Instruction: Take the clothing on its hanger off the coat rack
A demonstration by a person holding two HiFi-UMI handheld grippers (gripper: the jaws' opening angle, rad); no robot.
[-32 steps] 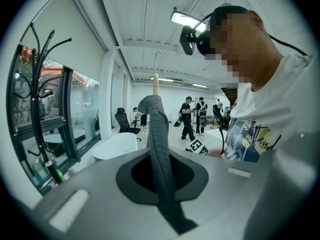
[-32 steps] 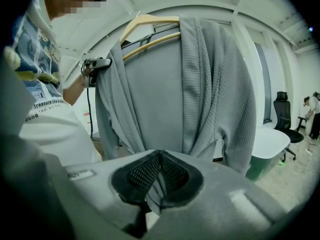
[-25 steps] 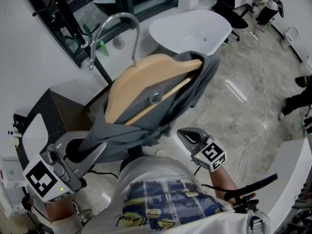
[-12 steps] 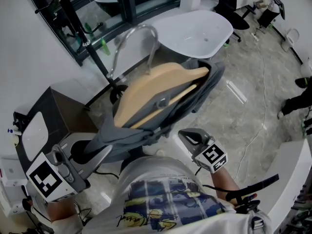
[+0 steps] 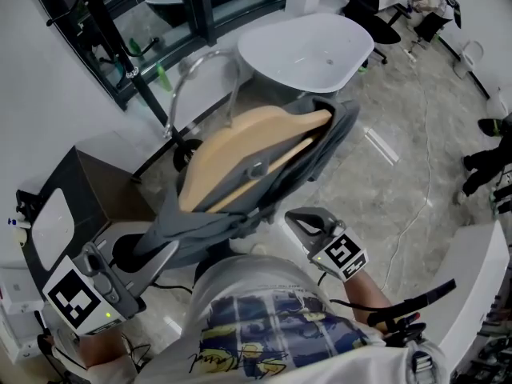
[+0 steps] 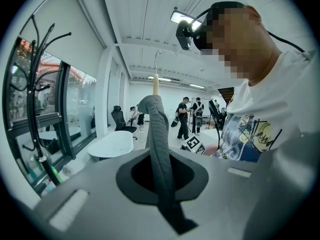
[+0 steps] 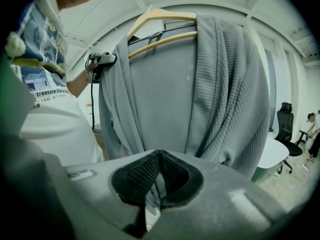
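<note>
A grey knit garment (image 5: pixel 264 190) hangs on a wooden hanger (image 5: pixel 240 146) with a metal hook (image 5: pixel 200 66), carried tilted in front of me and off the black coat rack (image 5: pixel 108 22), which stands at the far left. My left gripper (image 5: pixel 164 253) is shut on the garment's left edge; in the left gripper view a grey fabric strip (image 6: pixel 161 149) runs between the jaws of the left gripper (image 6: pixel 167 204). My right gripper (image 5: pixel 294 216) is shut on the lower hem. In the right gripper view the garment (image 7: pixel 200 94) hangs above the right gripper (image 7: pixel 150 194), with fabric pinched in it.
A white oval table (image 5: pixel 308 46) stands behind the hanger. A dark cabinet (image 5: pixel 88 182) sits at the left and a white counter (image 5: pixel 472 278) at the right. A cable (image 5: pixel 416 190) crosses the marble floor. People and office chairs are at the far right.
The hanger with the garment swung right, away from the rack, then drifted slightly back left. Both grippers kept their hold on the fabric.
</note>
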